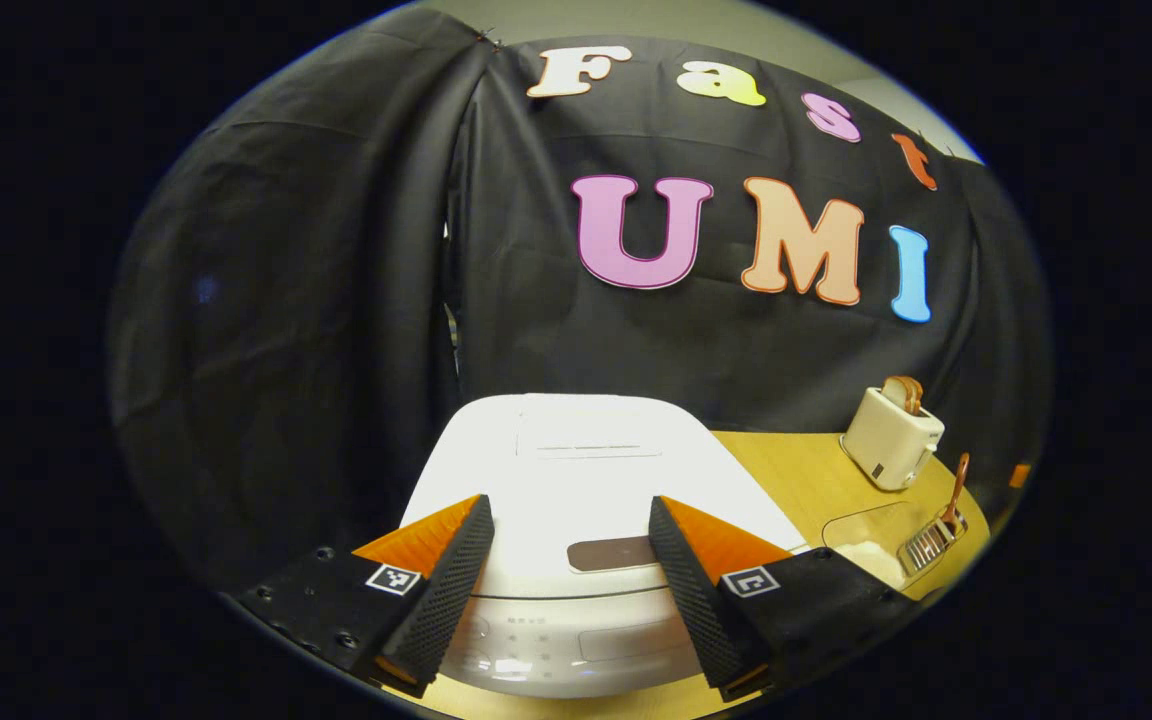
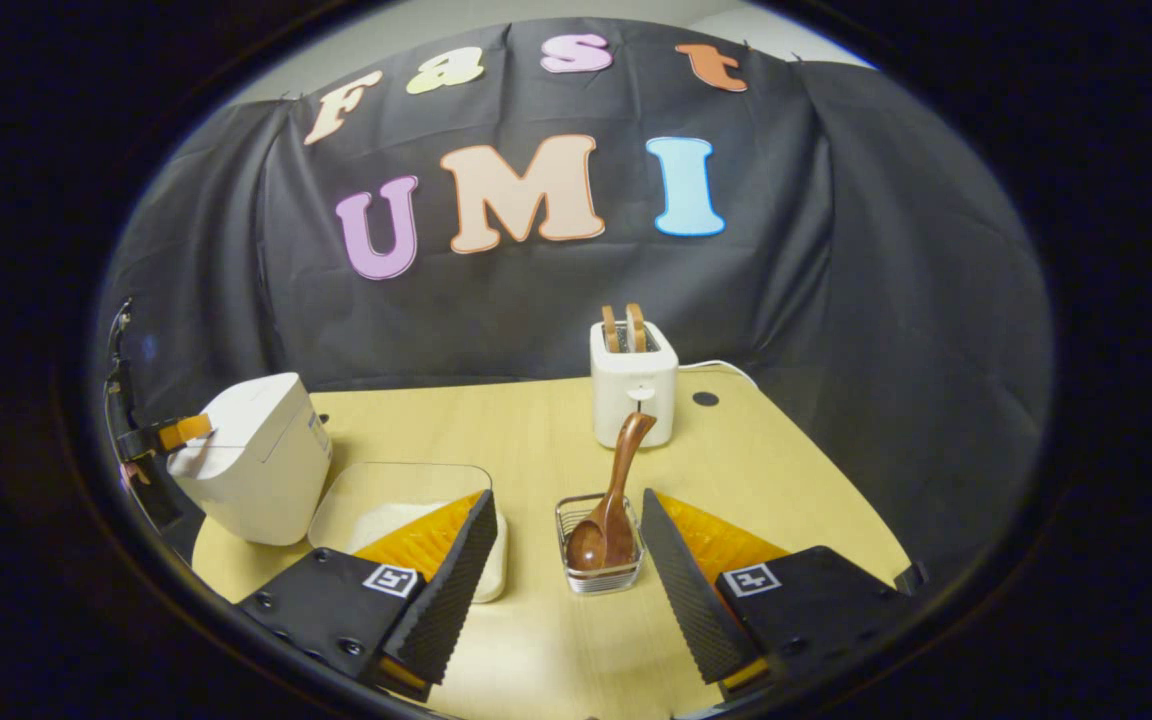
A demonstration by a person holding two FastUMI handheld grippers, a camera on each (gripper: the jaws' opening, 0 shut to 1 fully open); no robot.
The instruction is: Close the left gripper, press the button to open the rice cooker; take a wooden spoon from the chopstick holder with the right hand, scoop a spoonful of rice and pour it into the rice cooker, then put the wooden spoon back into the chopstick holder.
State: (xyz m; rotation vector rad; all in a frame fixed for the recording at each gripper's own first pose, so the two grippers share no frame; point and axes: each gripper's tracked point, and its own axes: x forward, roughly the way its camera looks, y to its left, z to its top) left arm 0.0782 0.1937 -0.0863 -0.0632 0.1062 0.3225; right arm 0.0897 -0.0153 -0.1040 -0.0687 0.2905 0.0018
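Left gripper (image 1: 571, 545): fingers spread wide apart, holding nothing, hovering just above the front of the rice cooker (image 1: 576, 470).
Right gripper (image 2: 566, 545): fingers also apart and empty, low over the table (image 2: 786, 470), with the chopstick holder (image 2: 600, 578) just ahead between the fingertips.
Rice cooker: white, lid down; a dark oblong button (image 1: 608, 553) sits on the lid's front edge, between the left fingers. In the right gripper view the cooker (image 2: 256, 455) stands at the table's left end.
Wooden spoon (image 2: 616, 500): stands in the holder, bowl down, handle rising and leaning up and away toward the toaster (image 2: 633, 385); its long axis is near upright.
Rice: white grains in a clear tray (image 2: 386, 500) between cooker and holder.
Step in hand: the very first one, by my reading; the lid is not yet opened.
Next move: the left fingers must come together, then push down on the button.
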